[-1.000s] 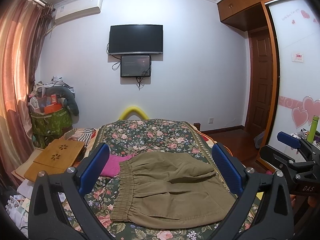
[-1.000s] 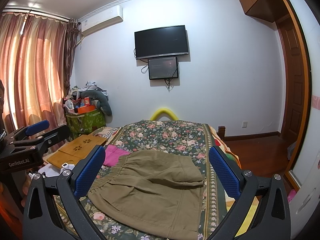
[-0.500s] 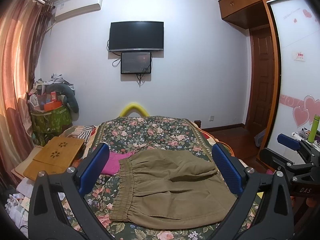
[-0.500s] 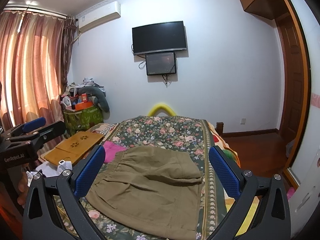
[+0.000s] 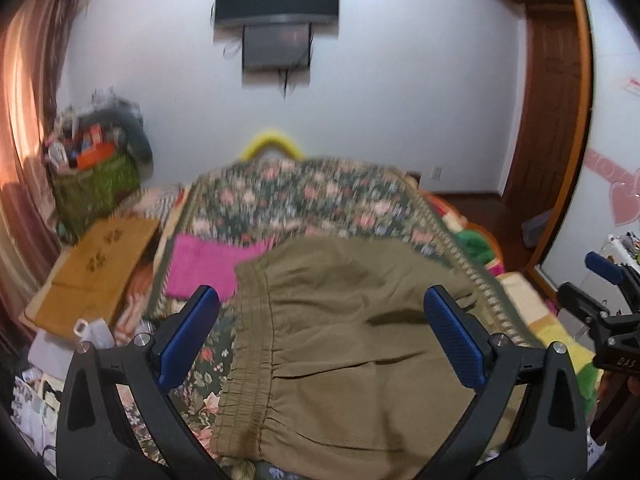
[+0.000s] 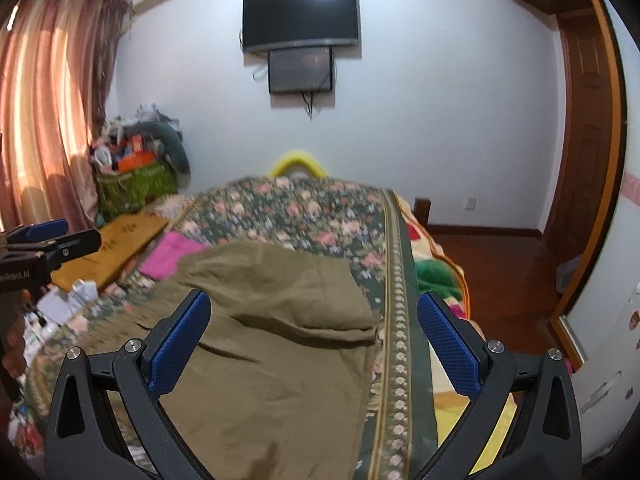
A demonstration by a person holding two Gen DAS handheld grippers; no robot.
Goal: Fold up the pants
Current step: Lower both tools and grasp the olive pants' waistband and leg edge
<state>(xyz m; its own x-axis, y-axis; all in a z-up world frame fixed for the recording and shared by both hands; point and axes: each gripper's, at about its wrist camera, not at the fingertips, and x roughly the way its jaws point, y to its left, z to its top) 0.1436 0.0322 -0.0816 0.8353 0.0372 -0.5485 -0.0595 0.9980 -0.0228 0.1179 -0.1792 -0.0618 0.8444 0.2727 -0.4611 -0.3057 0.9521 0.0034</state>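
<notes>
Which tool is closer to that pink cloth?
Left. The left tool hangs just beside the pink cloth; the right tool sits farther off, across the olive pants.

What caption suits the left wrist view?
Open left gripper above olive pants lying on a floral bedspread.

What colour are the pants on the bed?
Olive-khaki pants, plain, with a gathered elastic waistband; clearest in the left wrist view.
</notes>
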